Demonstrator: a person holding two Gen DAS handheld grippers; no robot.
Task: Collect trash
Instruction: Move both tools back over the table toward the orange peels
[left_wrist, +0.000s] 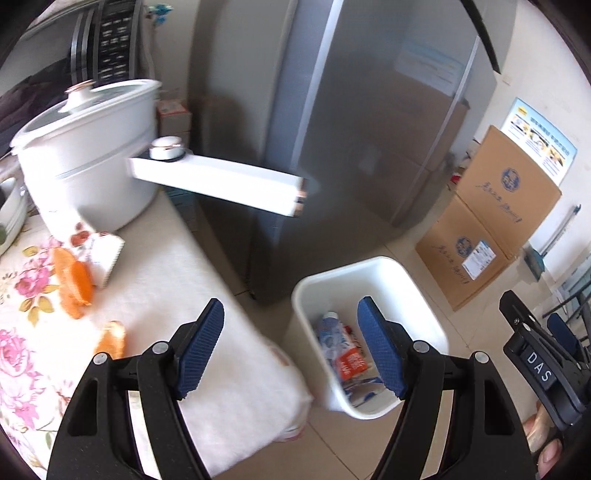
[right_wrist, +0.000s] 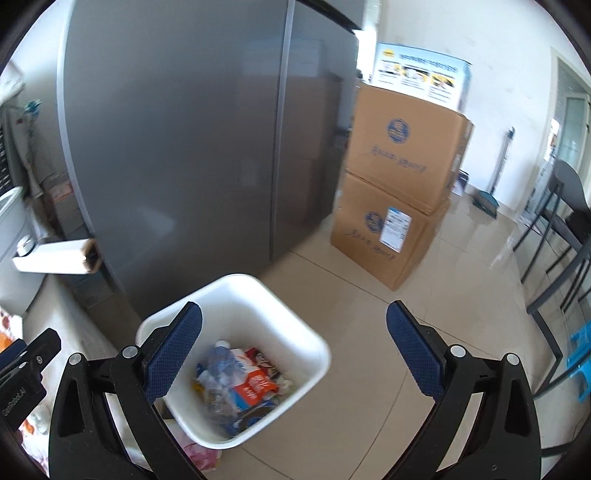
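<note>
White trash bin (right_wrist: 236, 295) of wrappers below empty, wide-spread right gripper (right_wrist: 295, 354).

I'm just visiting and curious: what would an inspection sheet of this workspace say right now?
Surface: table with a white and floral cloth, tiled floor beside it.
Job's things: white bin on the floor, holding wrappers and a plastic bottle; orange peel pieces and a small packet lie on the cloth.
Clutter: white cooking pot with a long handle; a microwave behind it.
Grippers: left tool open and empty; right tool open and empty above the bin.
Cables: nothing seen.
Surroundings: grey fridge, two stacked cardboard boxes, dark chairs, a blue stool.
</note>
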